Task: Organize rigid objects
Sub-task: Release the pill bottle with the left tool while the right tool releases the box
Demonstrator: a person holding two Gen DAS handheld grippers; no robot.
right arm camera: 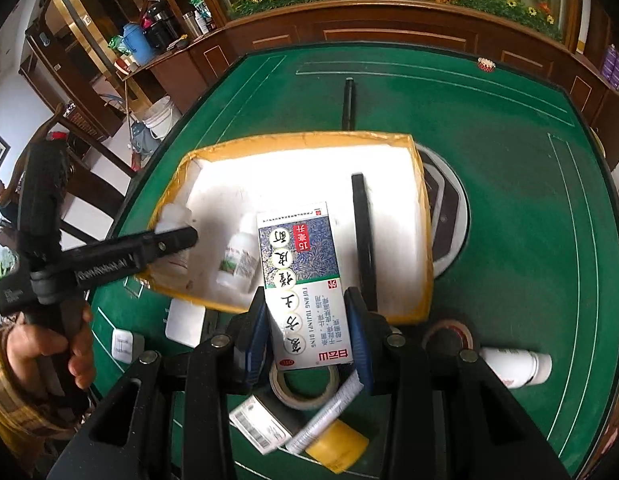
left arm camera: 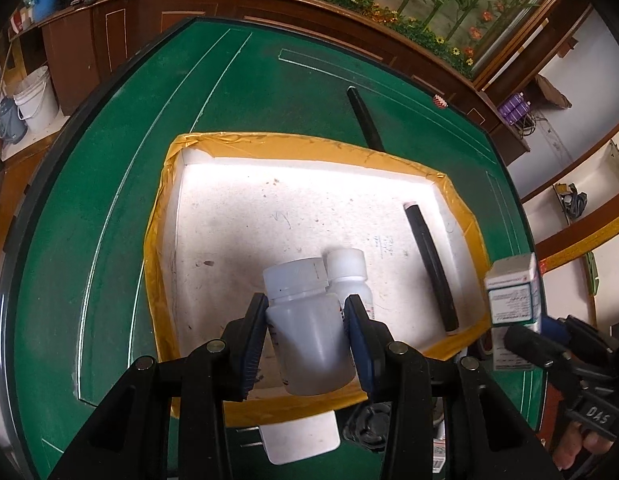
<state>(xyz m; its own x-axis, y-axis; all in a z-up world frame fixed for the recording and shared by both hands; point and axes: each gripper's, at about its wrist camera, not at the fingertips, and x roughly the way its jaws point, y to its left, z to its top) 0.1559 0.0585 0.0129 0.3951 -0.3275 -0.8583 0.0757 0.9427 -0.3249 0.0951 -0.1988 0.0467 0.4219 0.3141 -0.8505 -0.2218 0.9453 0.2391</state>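
Note:
My left gripper (left arm camera: 305,314) is shut on a white plastic bottle (left arm camera: 309,332), held over the near part of a white foam box with a yellow taped rim (left arm camera: 309,143). Just behind that bottle, a smaller white bottle (left arm camera: 349,276) is in the box, and a black bar (left arm camera: 429,264) lies along its right side. My right gripper (right arm camera: 307,320) is shut on a printed medicine carton (right arm camera: 303,264), held above the box's near edge (right arm camera: 423,216). In the right wrist view the left gripper (right arm camera: 181,232) holds its bottle (right arm camera: 171,216) at the box's left corner. The small bottle (right arm camera: 239,260) lies there on its side.
The box sits on a green felt table (left arm camera: 269,92). A second black bar (right arm camera: 348,104) lies beyond it. Near the front edge are a pale tape roll (right arm camera: 305,388), a brown tape roll (right arm camera: 449,334), a white can (right arm camera: 517,366), a yellow item (right arm camera: 341,448) and white adapters (right arm camera: 185,322).

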